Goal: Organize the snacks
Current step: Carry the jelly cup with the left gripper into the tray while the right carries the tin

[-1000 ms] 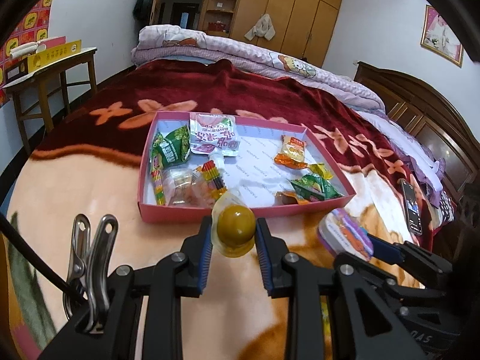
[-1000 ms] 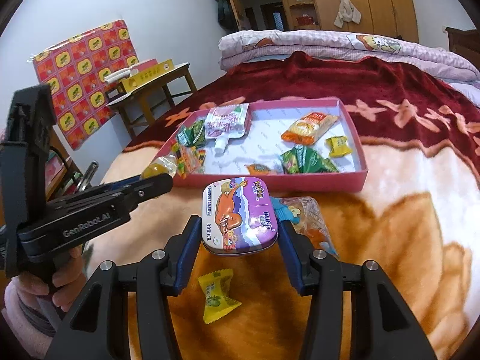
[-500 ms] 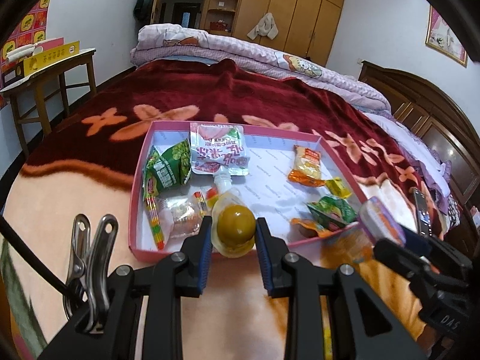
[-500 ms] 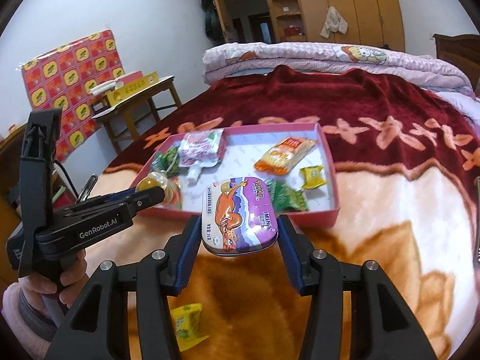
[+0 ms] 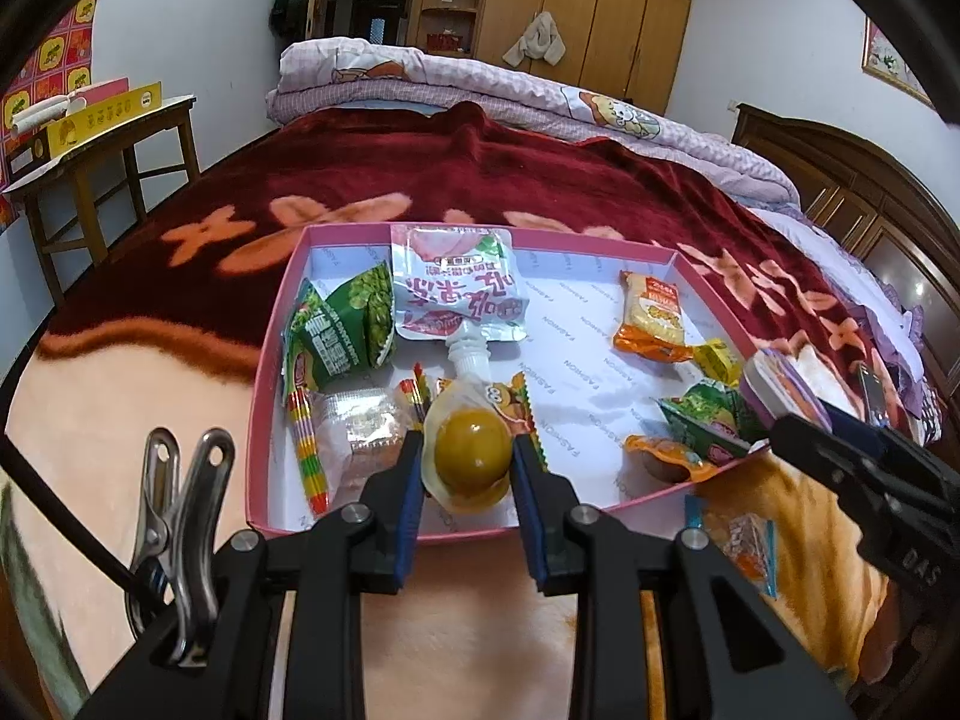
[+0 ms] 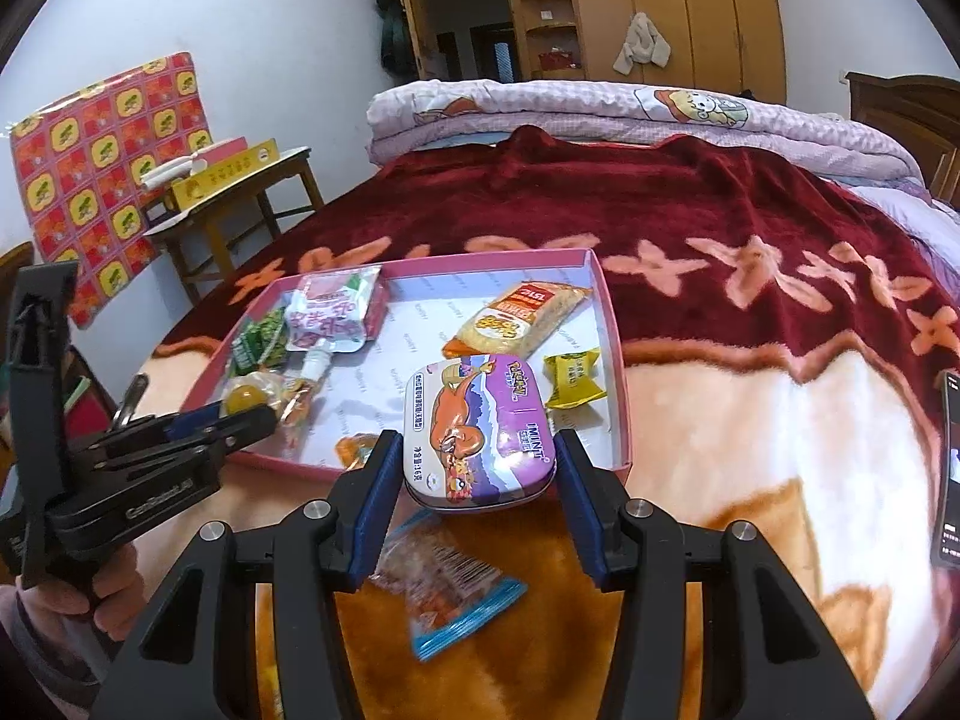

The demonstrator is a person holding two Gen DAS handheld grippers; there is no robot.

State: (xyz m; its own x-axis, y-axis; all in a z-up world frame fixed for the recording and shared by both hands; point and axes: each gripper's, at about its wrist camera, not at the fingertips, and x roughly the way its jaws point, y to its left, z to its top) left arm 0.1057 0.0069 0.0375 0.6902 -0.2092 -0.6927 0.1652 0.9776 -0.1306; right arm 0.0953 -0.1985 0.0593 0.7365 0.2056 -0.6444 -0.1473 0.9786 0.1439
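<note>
A pink tray (image 5: 282,324) with several snack packets lies on the bed; it also shows in the right wrist view (image 6: 618,360). My left gripper (image 5: 465,459) is shut on a yellow jelly cup (image 5: 471,450) and holds it over the tray's near edge. My right gripper (image 6: 477,450) is shut on a purple mint tin (image 6: 480,426) and holds it above the tray's near right corner. A blue-edged snack packet (image 6: 447,585) lies on the blanket below the tin.
A green pea bag (image 5: 342,324), a spouted pouch (image 5: 459,294) and an orange packet (image 5: 651,315) lie in the tray. A phone (image 6: 948,468) lies on the blanket at right. A wooden side table (image 6: 240,180) stands left of the bed.
Both grippers have moved forward with their loads, from over the blanket to over the tray's near edge. A yellow candy on the blanket has dropped out of the right wrist view.
</note>
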